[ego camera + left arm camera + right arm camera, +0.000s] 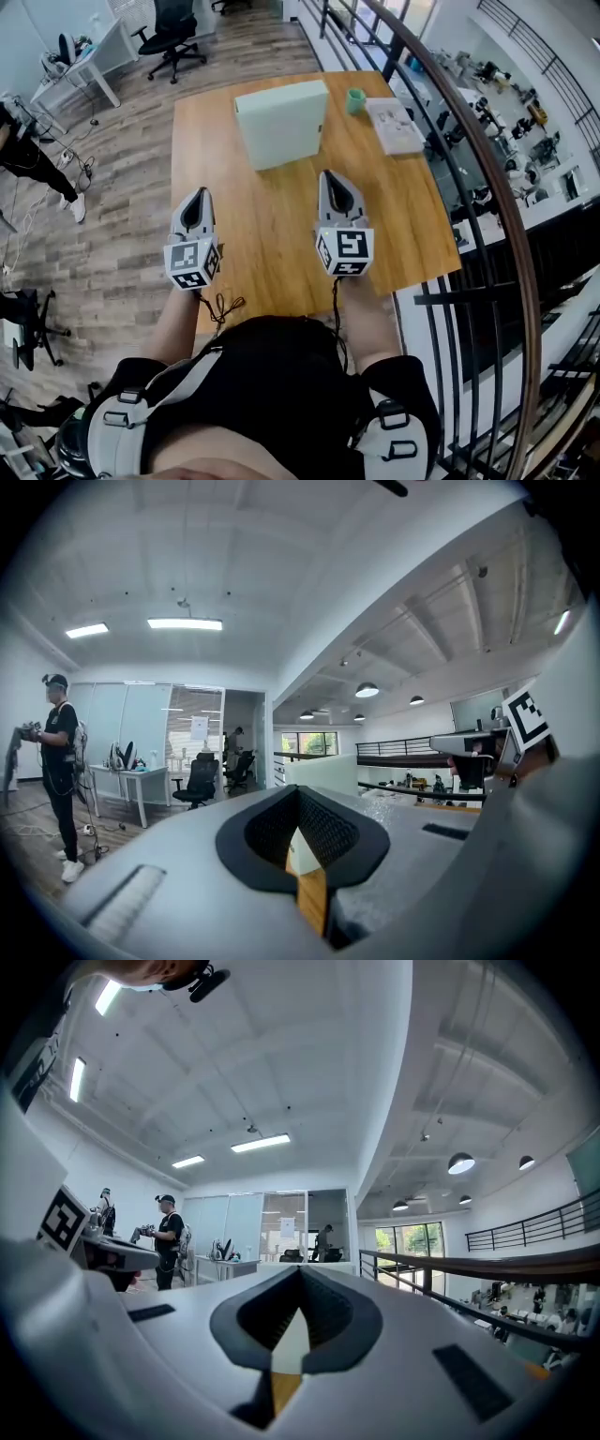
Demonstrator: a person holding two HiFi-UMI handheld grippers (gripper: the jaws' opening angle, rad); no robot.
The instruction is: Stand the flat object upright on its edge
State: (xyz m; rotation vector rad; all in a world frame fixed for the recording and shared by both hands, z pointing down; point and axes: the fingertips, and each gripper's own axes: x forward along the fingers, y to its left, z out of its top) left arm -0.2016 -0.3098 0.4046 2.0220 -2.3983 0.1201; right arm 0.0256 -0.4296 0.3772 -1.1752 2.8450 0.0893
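Observation:
A pale green flat box (281, 124) sits at the far middle of the wooden table (272, 234). It appears to stand on its edge, with its broad face toward me. My left gripper (198, 193) hovers over the table's near left edge, and my right gripper (329, 174) is over the near middle. Both point at the box from well short of it, shut, with nothing between their jaws. In the left gripper view the box (323, 769) rises beyond the shut left gripper (298, 794). In the right gripper view only a pale sliver of the box (293, 1340) shows past the right gripper (301, 1274).
A small green cup (355, 99) and a white packet (394, 125) lie at the table's far right. A dark railing (450, 150) runs close along the right side. An office chair (172, 37) and a white desk (80, 66) stand beyond on the floor. A person (58, 761) stands far left.

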